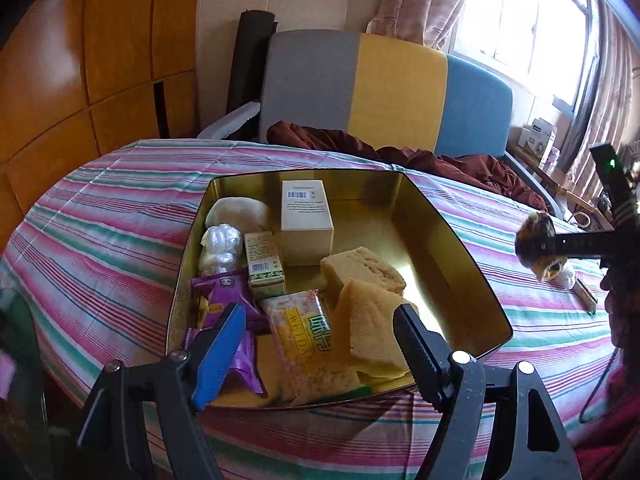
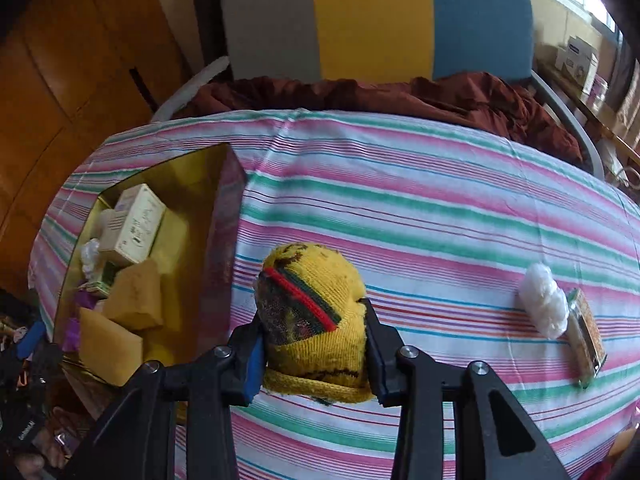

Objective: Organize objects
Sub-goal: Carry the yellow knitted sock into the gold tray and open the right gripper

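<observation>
Right hand-held gripper (image 2: 314,354) clamps one yellow sock (image 2: 316,312) — left (image 1: 320,332) wide, empty.

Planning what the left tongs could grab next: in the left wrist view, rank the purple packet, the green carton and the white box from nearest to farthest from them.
1. Purple packet, right behind the blue pad of the left tongs.
2. Green carton, mid-tin, left of centre.
3. White box, toward the far wall of the gold tin.
</observation>
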A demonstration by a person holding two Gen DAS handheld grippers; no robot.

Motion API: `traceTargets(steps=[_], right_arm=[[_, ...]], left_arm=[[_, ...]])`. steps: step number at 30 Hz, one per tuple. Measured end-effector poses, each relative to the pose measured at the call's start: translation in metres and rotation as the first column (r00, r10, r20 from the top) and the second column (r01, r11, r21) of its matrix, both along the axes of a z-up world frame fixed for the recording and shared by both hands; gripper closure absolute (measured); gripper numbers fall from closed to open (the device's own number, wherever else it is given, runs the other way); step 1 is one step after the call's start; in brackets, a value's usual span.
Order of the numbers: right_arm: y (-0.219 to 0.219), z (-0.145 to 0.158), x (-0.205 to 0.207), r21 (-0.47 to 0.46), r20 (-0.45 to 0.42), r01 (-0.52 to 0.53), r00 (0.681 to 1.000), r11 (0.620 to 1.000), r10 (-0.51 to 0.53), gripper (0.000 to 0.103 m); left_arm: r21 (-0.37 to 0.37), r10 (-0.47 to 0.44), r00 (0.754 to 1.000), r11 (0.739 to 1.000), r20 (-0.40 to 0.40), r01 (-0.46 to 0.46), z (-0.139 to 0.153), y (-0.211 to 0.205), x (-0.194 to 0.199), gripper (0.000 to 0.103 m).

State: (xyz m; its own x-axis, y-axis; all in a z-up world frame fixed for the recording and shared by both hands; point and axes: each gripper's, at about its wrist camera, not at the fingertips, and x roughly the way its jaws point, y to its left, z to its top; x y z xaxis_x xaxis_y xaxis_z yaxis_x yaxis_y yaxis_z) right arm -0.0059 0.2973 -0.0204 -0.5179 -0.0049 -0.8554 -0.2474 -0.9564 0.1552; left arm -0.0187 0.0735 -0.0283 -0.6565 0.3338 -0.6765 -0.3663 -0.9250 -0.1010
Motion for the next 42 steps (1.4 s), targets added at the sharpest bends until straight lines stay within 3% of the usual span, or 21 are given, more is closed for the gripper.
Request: traceTargets(steps=[6,12,23,29,33,37,42], right_arm=[[-0.051,0.016,-0.031,-0.06,-0.043,-0.096,0.995,0.994,0.093,0.062],[-0.096,0.014,-0.072,-0.057,-0.041,-0.169,0.985,0.984,0.167,0.062],[-0.126,-0.032,-0.145,-0.002,0.065,-0.152,0.986,0.988,0.152,0.058],[-0.126,-0.043,-0.15,-0.125,0.067,-0.165,0.982,0.978,0.174,0.052],[-0.124,-0.041,-0.144,-0.146,0.048,-0.159,0.985,0.976,0.168,0.048],[-0.119,-0.028,-0.131,-0.16,-0.004,-0.138,0.99,0.977,0.139,0.028],[-0.116,-0.006,-0.111,-0.153,-0.065,-0.158,0.987,0.976,0.15,0.027]], left_arm=[[0.029,0.032,0.999,0.999,0.0,-0.032,-0.001,-0.015,-0.001,0.026],[0.052,0.078,0.997,0.996,0.011,-0.079,-0.004,-0.037,-0.004,0.026],[0.069,0.149,0.987,0.986,0.058,-0.153,-0.018,-0.067,-0.011,0.026],[0.067,0.149,0.986,0.986,0.074,-0.154,-0.023,-0.068,-0.013,0.026],[0.063,0.143,0.987,0.987,0.071,-0.148,-0.023,-0.064,-0.011,0.025],[0.057,0.136,0.989,0.989,0.059,-0.139,-0.02,-0.06,-0.009,0.024],[0.044,0.117,0.993,0.992,0.033,-0.118,-0.011,-0.054,-0.004,0.022]])
